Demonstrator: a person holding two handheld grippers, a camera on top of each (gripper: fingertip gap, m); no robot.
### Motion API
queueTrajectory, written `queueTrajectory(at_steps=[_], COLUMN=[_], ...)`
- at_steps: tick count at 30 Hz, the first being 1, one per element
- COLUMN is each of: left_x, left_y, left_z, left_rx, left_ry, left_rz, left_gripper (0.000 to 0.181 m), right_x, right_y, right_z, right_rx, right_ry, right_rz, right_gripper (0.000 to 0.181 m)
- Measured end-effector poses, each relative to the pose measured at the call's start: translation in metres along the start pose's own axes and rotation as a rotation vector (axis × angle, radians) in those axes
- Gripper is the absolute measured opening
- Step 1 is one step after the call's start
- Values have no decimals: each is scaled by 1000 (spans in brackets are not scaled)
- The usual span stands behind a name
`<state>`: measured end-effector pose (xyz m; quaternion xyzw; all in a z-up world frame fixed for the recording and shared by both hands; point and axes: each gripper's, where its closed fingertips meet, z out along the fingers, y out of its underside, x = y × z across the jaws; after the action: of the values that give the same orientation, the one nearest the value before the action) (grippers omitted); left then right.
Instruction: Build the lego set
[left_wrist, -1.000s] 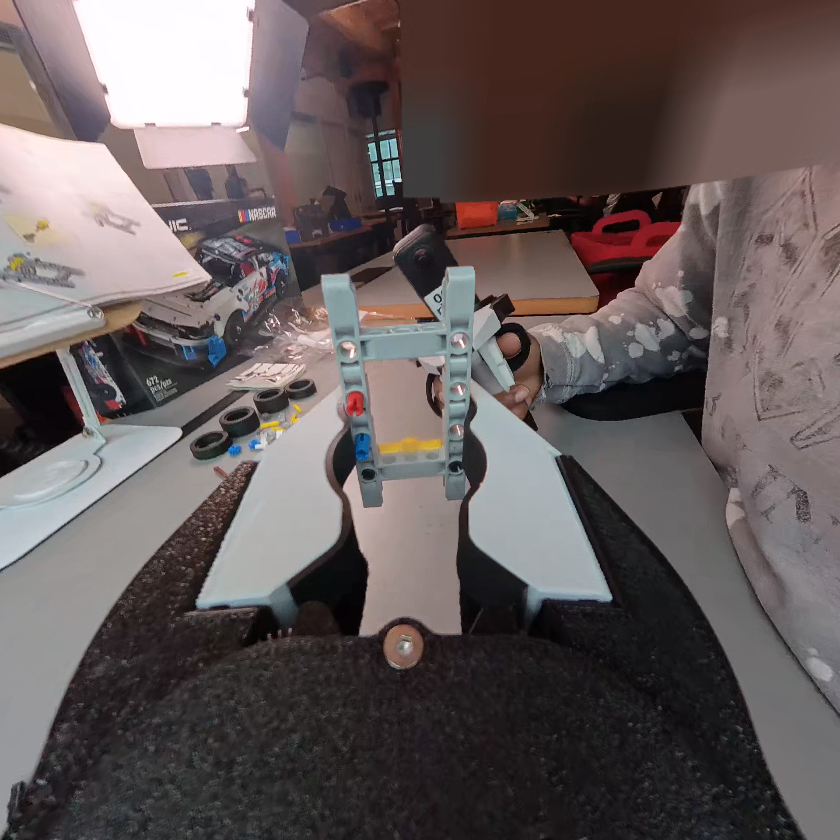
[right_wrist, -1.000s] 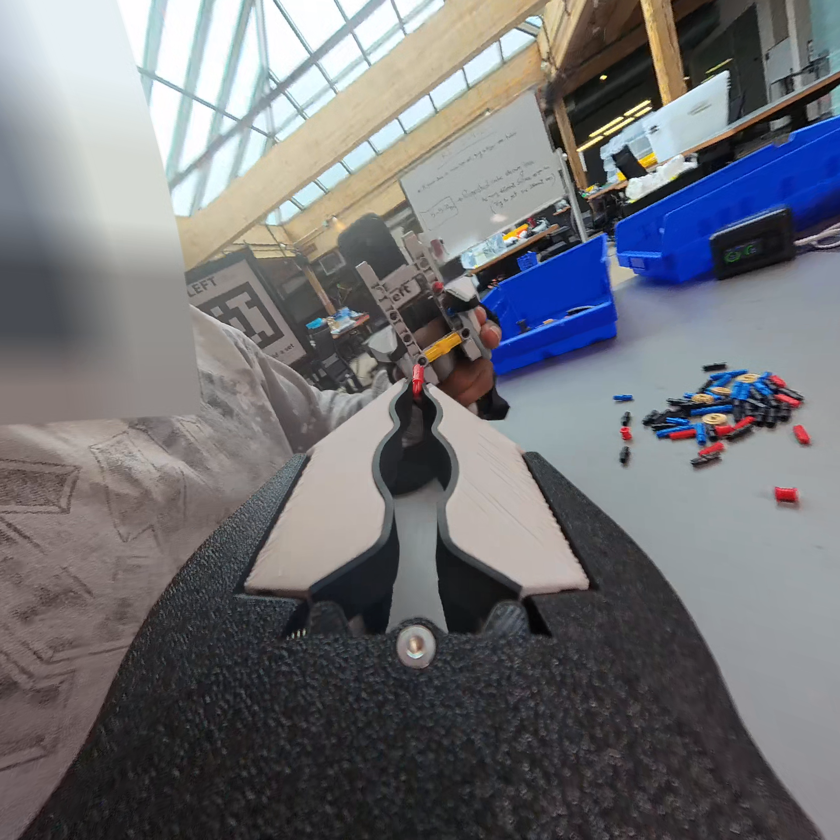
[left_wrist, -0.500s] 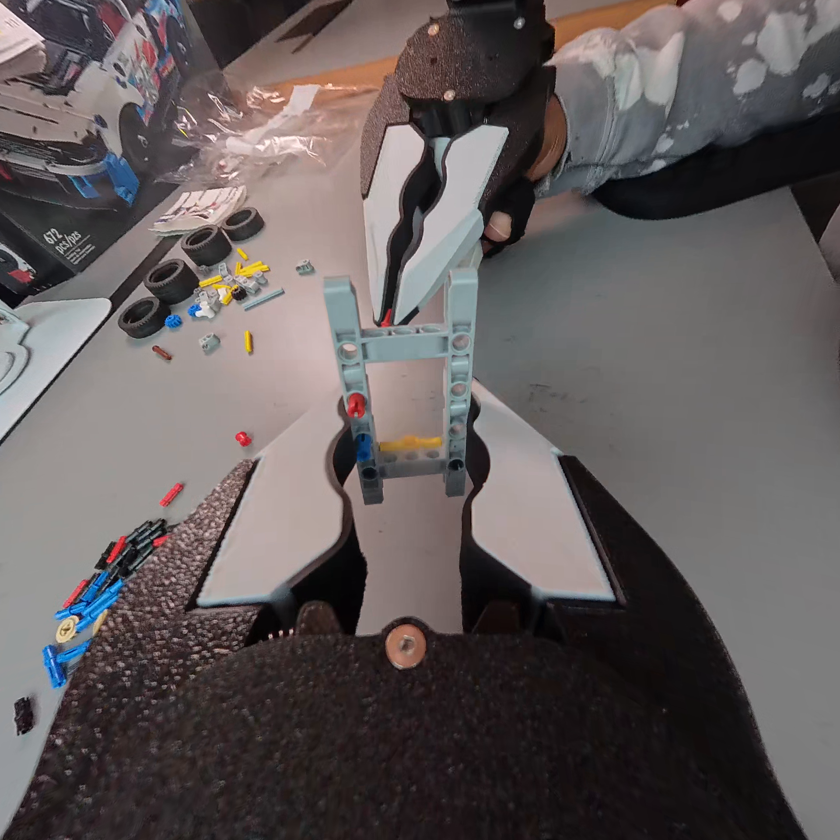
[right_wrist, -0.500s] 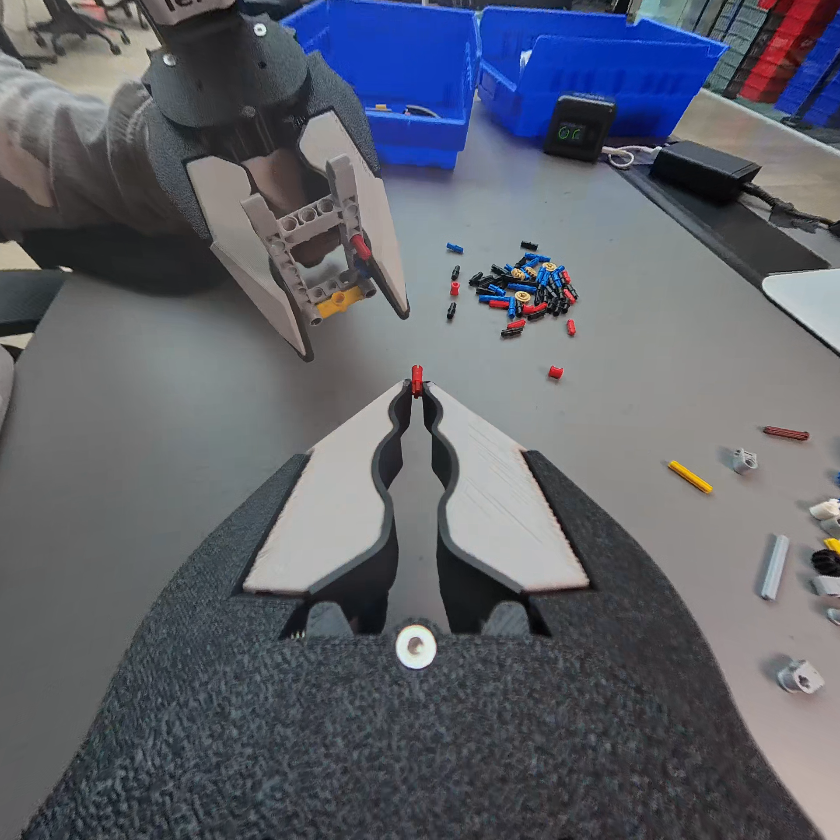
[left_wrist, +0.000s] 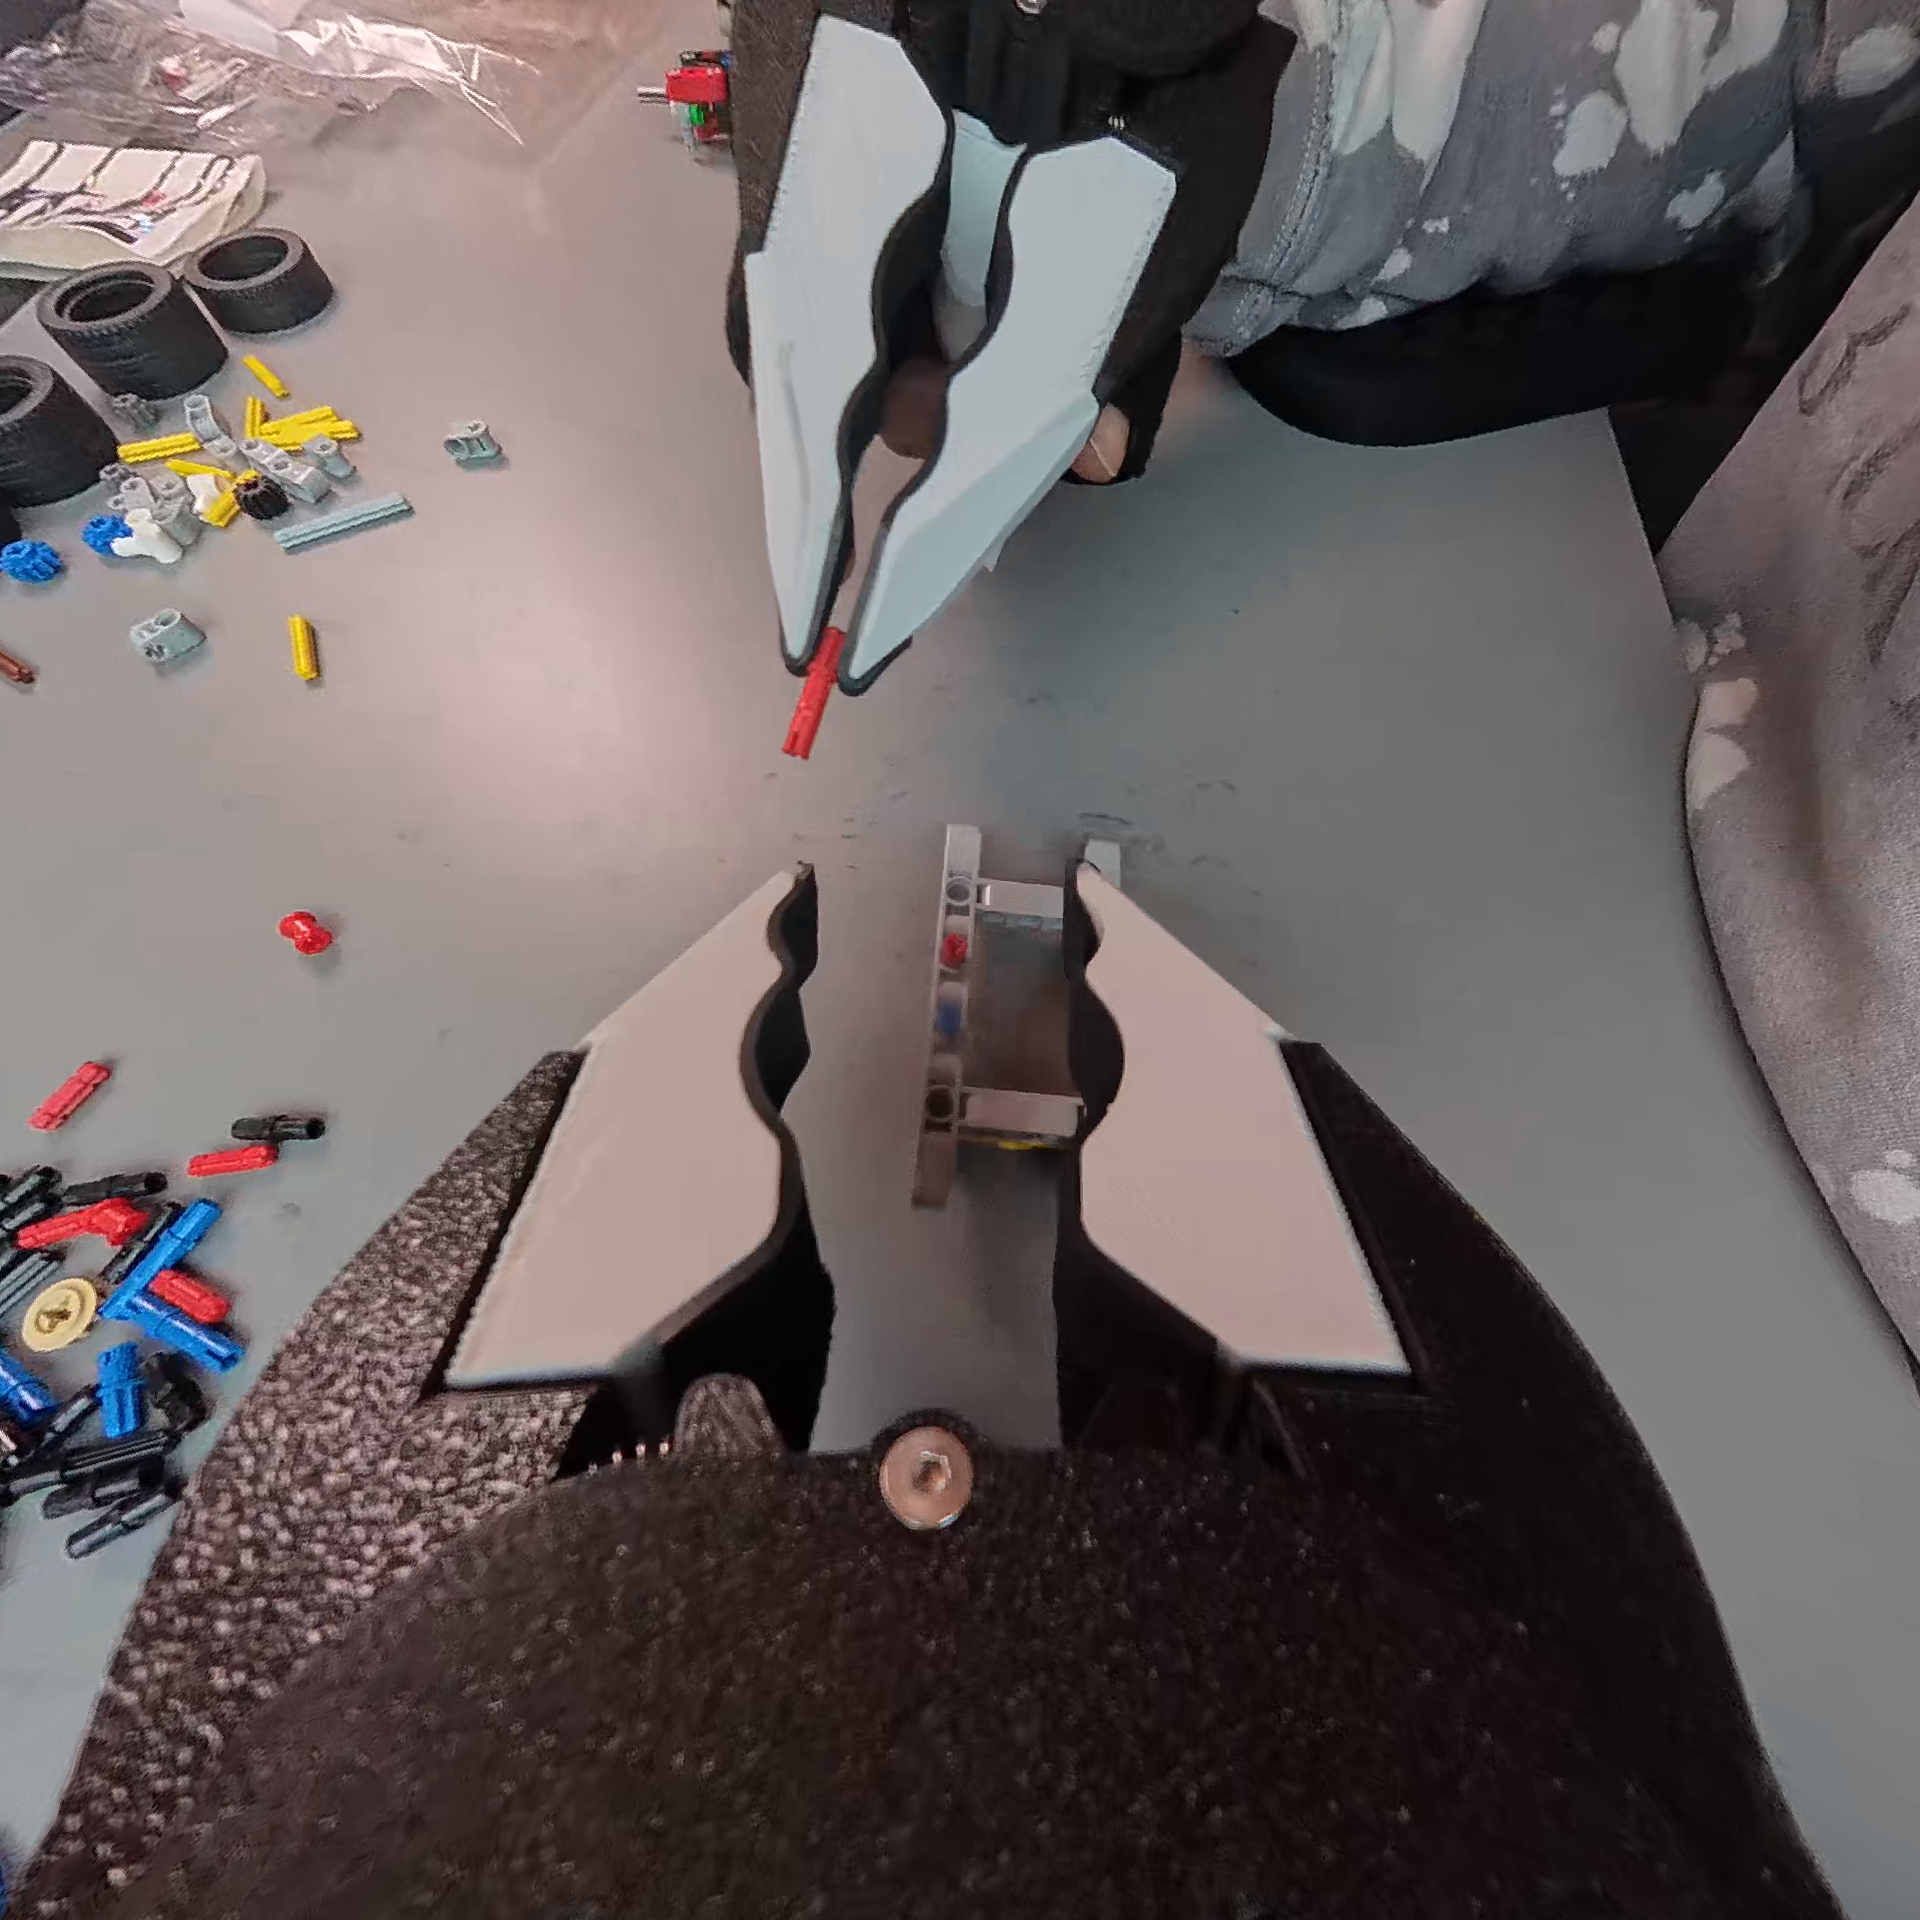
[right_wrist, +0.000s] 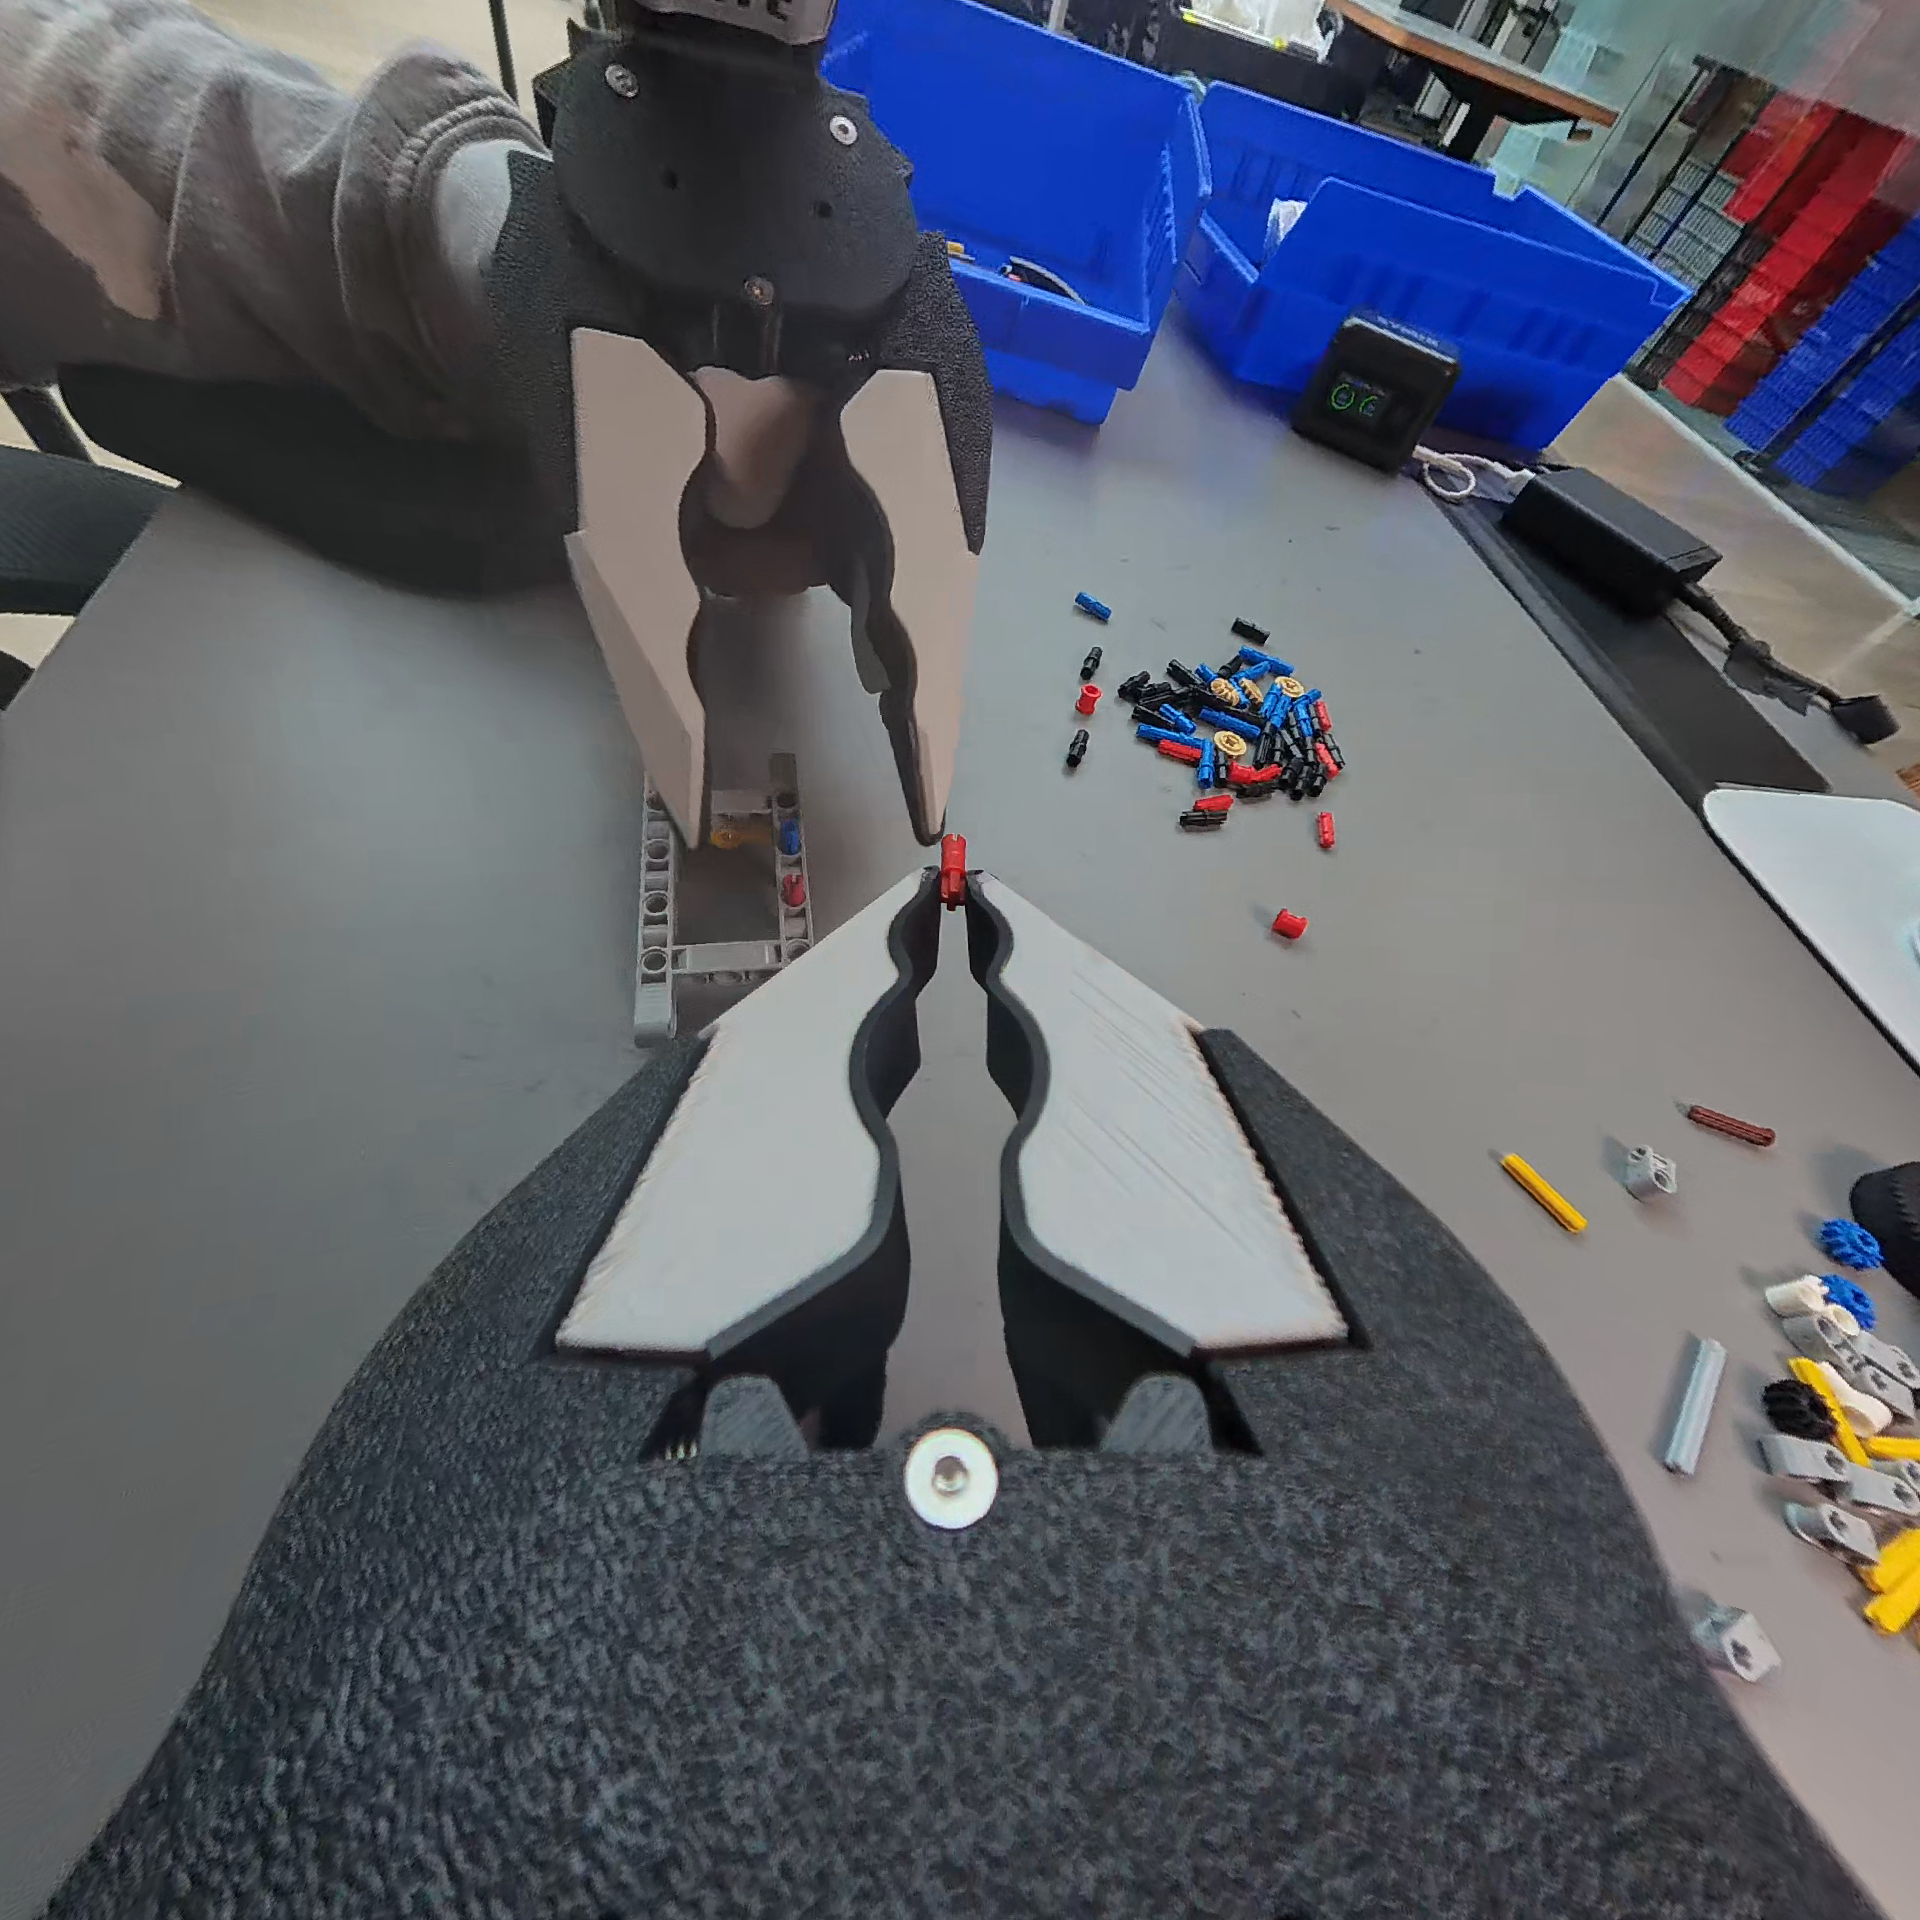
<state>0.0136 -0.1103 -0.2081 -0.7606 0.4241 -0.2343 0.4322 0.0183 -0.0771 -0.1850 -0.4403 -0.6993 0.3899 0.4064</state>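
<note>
- The left gripper (left_wrist: 940, 883) has its fingers spread apart, gripping nothing; the grey Technic frame (left_wrist: 961, 1023) lies on the grey table (left_wrist: 1351, 727) between them, close against the right-hand finger.
- The right gripper (right_wrist: 951, 883) is pinched together on a red pin (right_wrist: 952, 871), which pokes out past its tips.
- From the right gripper, the frame (right_wrist: 717, 914) sits just ahead and to its left, under the left gripper's tips.
- A heap of blue, black and red pins (right_wrist: 1236, 722) lies ahead to its right.
- Black tyres (left_wrist: 135, 322) sit far left of the left gripper.
</note>
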Motion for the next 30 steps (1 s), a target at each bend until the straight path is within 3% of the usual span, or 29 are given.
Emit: queueTrajectory(at_steps=[1, 5, 9, 13, 15, 18, 22, 24, 26, 30], left_x=[-3, -8, 2, -18, -52, -99, -111, -113, -110, -73], left_y=[-4, -18, -22, -21, -12, 32, 61, 60, 52, 15], left_z=[-2, -7, -5, -15, -32, -52, -49, -47, -45, -40], left_rx=[25, 92, 97, 78, 51, -90, -215, -231, -193, 42], left_ry=[-16, -62, -45, -127, -253, -431, -495, -516, -495, -224], left_rz=[-10, 22, 93, 77, 3, -137, -157, -127, -117, -244], left_gripper=[44, 34, 4, 3, 4, 4, 7, 25, 33, 36], right_x=[-2, -18, -27, -8, -2, -23, -57, -64, -62, -45], right_y=[-2, -13, -11, -11, -5, 12, 29, 37, 38, 28], right_z=[0, 1, 5, 4, 1, 5, 19, 26, 28, 26], right_rx=[12, 65, 51, 45, 9, -105, -261, -339, -353, -268], right_ry=[-10, -70, -95, -3, -11, -159, -237, -226, -192, -103], right_rz=[-2, -17, -37, -9, 57, 149, 85, 54, -7, -108], right_gripper=[4, 4, 4, 10, 27, 45, 65, 61, 44, 42])
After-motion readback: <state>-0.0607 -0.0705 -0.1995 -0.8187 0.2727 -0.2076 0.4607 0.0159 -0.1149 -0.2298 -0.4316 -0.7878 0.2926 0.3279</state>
